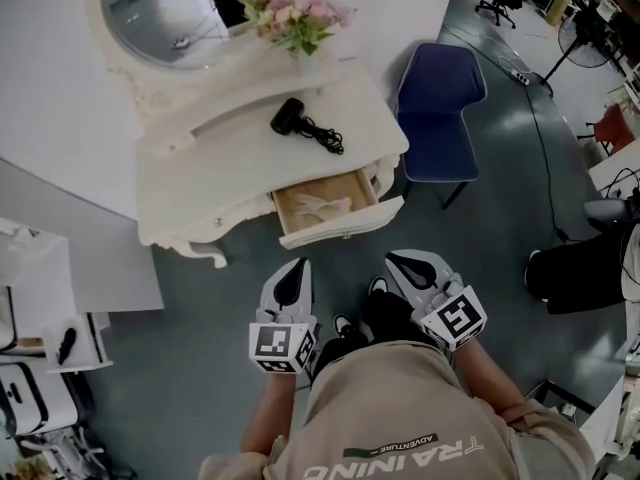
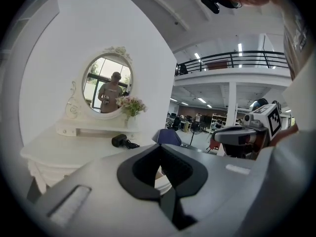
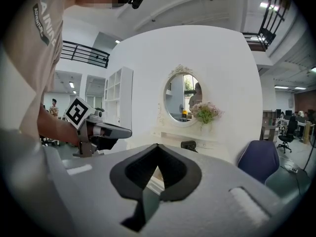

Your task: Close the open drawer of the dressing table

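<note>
The white dressing table (image 1: 230,163) stands ahead with an oval mirror (image 1: 160,13). Its right-hand drawer (image 1: 350,223) is pulled out, showing a wooden inside with a pale item in it. A black hair dryer (image 1: 290,116) with its cord lies on the tabletop, and pink flowers (image 1: 295,18) stand behind it. My left gripper (image 1: 292,270) and right gripper (image 1: 402,261) hover side by side just short of the drawer front, touching nothing. Both are shut and hold nothing. The left gripper view shows its own tip (image 2: 160,147) and the table (image 2: 64,149); the right gripper (image 3: 157,147) shows likewise.
A blue chair (image 1: 440,108) stands right of the table, close to the drawer. White shelving (image 1: 40,308) stands at the left. A standing fan (image 1: 585,38) and office chairs are at the far right, and a dark bag (image 1: 575,268) lies on the floor.
</note>
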Demonstrator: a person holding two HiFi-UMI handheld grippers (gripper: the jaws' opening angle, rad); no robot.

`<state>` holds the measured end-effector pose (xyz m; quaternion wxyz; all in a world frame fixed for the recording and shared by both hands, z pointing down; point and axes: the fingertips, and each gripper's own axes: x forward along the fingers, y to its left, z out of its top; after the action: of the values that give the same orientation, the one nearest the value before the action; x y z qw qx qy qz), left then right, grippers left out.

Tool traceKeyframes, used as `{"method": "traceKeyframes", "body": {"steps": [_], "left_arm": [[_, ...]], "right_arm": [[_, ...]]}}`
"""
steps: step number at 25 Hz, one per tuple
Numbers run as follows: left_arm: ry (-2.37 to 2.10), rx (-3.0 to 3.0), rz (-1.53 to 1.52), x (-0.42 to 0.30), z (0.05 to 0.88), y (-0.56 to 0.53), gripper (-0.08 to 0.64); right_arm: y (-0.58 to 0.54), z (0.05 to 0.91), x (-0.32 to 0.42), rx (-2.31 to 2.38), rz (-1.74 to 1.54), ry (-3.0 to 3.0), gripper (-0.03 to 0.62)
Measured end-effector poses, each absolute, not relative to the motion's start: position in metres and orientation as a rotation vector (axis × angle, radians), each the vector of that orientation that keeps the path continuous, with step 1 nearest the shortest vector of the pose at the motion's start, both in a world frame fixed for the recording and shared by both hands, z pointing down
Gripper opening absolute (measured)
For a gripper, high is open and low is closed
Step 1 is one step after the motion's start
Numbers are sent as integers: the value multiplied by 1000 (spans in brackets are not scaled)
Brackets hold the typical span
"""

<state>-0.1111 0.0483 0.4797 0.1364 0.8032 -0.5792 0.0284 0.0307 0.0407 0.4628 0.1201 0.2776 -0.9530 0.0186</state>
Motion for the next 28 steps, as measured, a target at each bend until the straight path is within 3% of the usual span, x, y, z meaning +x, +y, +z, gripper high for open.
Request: {"method": "traceKeyframes", "body": {"steps": [19, 28], "left_arm": [[-1831, 2225, 241, -115, 472, -86, 17], [-1762, 2054, 347, -108, 536, -97, 17]], "right_arm": [[-121, 472, 35, 709, 132, -2898, 2], [-155, 484, 17, 542, 205, -2911, 2]]}}
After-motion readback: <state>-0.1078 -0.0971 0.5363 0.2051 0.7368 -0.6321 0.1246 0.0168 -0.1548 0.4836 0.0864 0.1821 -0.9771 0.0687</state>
